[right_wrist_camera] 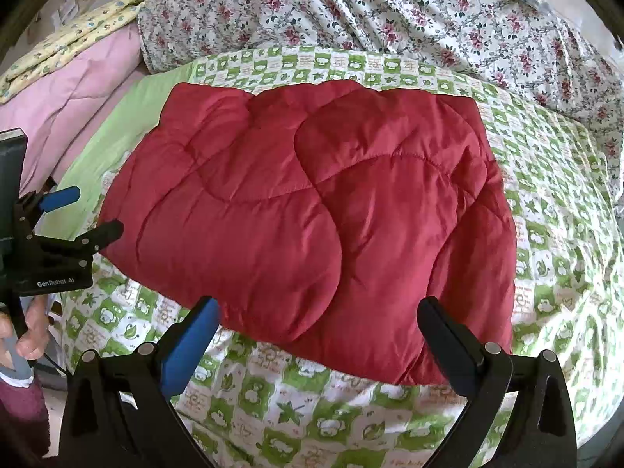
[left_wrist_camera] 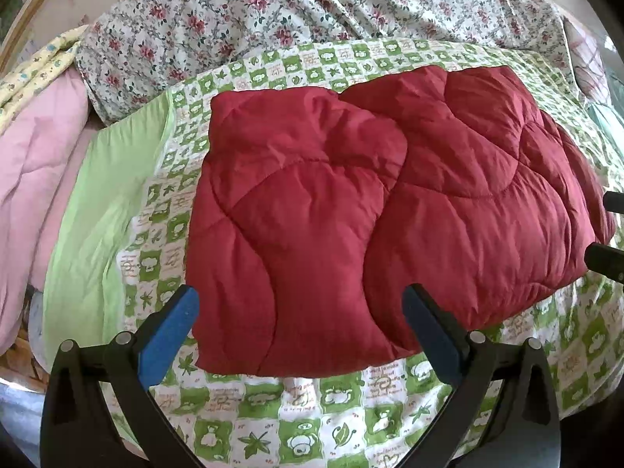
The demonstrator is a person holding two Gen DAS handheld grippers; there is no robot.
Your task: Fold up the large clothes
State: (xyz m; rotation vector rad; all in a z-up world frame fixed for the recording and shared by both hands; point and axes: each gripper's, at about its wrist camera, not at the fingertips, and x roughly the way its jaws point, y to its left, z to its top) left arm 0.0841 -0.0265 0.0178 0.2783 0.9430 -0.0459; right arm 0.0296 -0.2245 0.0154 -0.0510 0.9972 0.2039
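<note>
A dark red quilted padded garment lies folded into a thick block on the green-and-white checked bed sheet. My left gripper hovers open over the garment's near left edge, with nothing between its blue pads. At the right edge of the left wrist view, the right gripper shows beside the garment's right end. In the right wrist view the same red garment fills the middle. My right gripper is open at its near edge and holds nothing. The left gripper stands open at the garment's left end.
A floral duvet is heaped along the back of the bed. A pink quilt and a yellow patterned cloth lie at the left, next to a plain light green strip. A person's hand holds the left gripper's handle.
</note>
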